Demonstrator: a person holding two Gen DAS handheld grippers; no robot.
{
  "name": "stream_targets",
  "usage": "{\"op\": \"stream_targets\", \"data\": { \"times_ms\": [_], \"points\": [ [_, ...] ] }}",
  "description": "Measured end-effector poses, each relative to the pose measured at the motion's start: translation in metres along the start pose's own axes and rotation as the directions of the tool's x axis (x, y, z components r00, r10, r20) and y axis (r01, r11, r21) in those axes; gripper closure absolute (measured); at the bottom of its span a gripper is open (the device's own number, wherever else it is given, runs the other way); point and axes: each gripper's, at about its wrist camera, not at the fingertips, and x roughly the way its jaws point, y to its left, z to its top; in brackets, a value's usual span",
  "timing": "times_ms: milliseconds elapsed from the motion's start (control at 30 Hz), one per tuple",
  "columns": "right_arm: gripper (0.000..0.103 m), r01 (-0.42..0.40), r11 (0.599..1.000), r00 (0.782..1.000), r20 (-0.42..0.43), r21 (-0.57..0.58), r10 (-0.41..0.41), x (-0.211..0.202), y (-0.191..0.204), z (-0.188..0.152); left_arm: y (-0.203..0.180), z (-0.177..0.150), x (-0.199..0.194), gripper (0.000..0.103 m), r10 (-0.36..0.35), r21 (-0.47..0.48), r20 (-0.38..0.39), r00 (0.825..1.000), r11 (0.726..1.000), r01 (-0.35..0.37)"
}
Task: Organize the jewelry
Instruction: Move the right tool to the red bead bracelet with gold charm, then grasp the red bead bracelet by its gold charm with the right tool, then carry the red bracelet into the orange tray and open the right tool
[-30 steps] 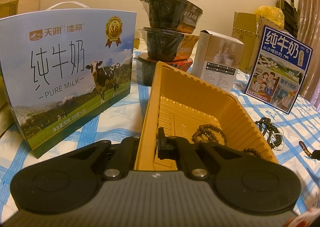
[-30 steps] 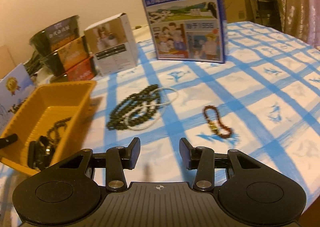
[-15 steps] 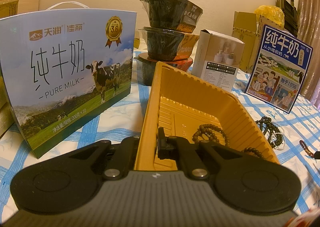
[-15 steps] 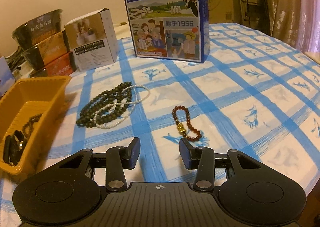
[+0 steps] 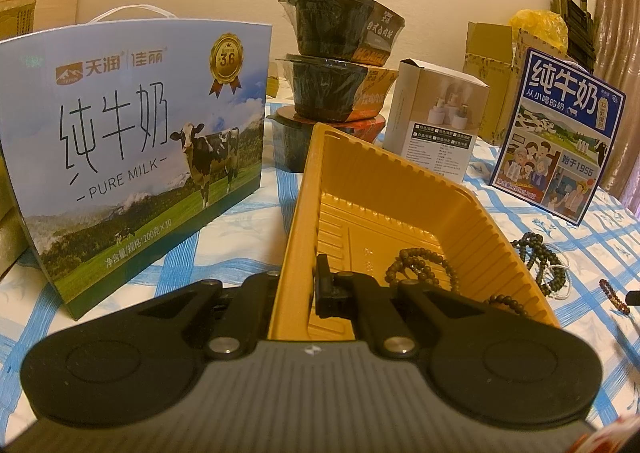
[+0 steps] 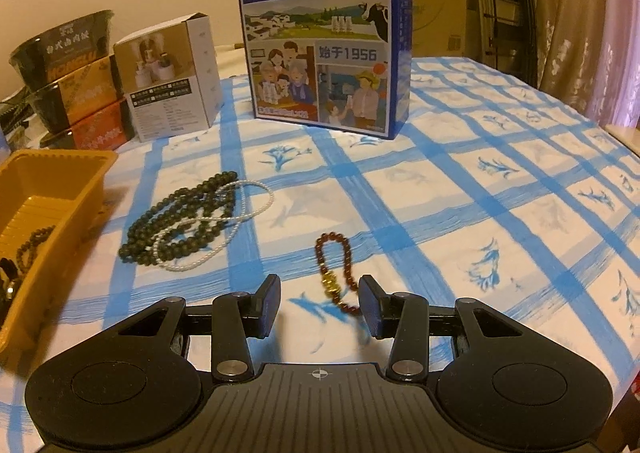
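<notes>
The left gripper [image 5: 298, 285] points slightly downward; its jaws are clamped on the near wall of the yellow plastic tray [image 5: 400, 189], one finger inside, one outside. The right gripper [image 6: 319, 303] tilts down toward the table [image 6: 460, 189], jaws partly apart and gripping nothing.

The table carries a blue-checked white cloth. At 12 o'clock of the right gripper stands a blue milk carton [image 6: 320, 33]; at 10 o'clock, a white product box [image 6: 172, 81] and stacked black bowls [image 6: 68, 81].

The red-brown bead bracelet [image 6: 334, 273] lies flat between the right jaws' tips, long axis toward 12 o'clock. A dark green bead necklace [image 6: 180, 221] and a pearl strand [image 6: 240, 205] lie tangled at 10 o'clock. A dark bead string [image 5: 420, 265] lies in the tray.
</notes>
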Motion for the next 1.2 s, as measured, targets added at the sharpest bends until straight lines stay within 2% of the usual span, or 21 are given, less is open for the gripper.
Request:
{"op": "stream_targets", "data": {
  "times_ms": [200, 500, 800, 933, 1033, 1100, 1133, 1200],
  "points": [
    [0.059, 0.018, 0.999, 1.0, -0.01, -0.026, -0.019, 0.016, -0.015, 0.005, 0.0, 0.002, 0.002, 0.1, 0.0, 0.005, 0.001, 1.0, 1.0, 0.0],
    [0.059, -0.037, 0.997, 0.999, -0.04, -0.065, 0.035, 0.039, -0.015, 0.01, 0.0, 0.002, 0.002, 0.1, 0.0, 0.006, 0.0, 1.0, 1.0, 0.0],
    [0.06, -0.014, 0.998, 0.998, -0.058, -0.067, 0.01, 0.057, -0.01, 0.014, -0.001, 0.002, 0.002, 0.1, 0.0, 0.006, 0.001, 1.0, 1.0, 0.0],
    [0.073, -0.01, 0.995, 0.998, -0.067, -0.098, 0.003, 0.061, -0.005, 0.016, 0.0, 0.003, 0.002, 0.1, 0.0, 0.005, 0.001, 1.0, 1.0, 0.0],
    [0.093, -0.011, 0.993, 0.997, -0.071, -0.117, 0.003, 0.061, -0.002, 0.016, -0.001, 0.002, 0.002, 0.1, 0.001, 0.004, 0.001, 1.0, 1.0, -0.001],
    [0.093, -0.008, 0.993, 0.998, -0.069, -0.121, 0.0, 0.061, -0.001, 0.016, -0.001, 0.003, 0.002, 0.1, 0.001, 0.005, 0.003, 1.0, 1.0, -0.001],
    [0.098, -0.006, 0.993, 0.998, -0.067, -0.12, -0.002, 0.06, -0.001, 0.016, -0.001, 0.003, 0.002, 0.1, 0.001, 0.006, 0.003, 1.0, 1.0, -0.001],
    [0.098, -0.008, 0.994, 0.998, -0.064, -0.106, 0.001, 0.058, -0.001, 0.016, -0.001, 0.003, 0.002, 0.1, -0.001, 0.006, 0.003, 1.0, 1.0, 0.001]
  ]
}}
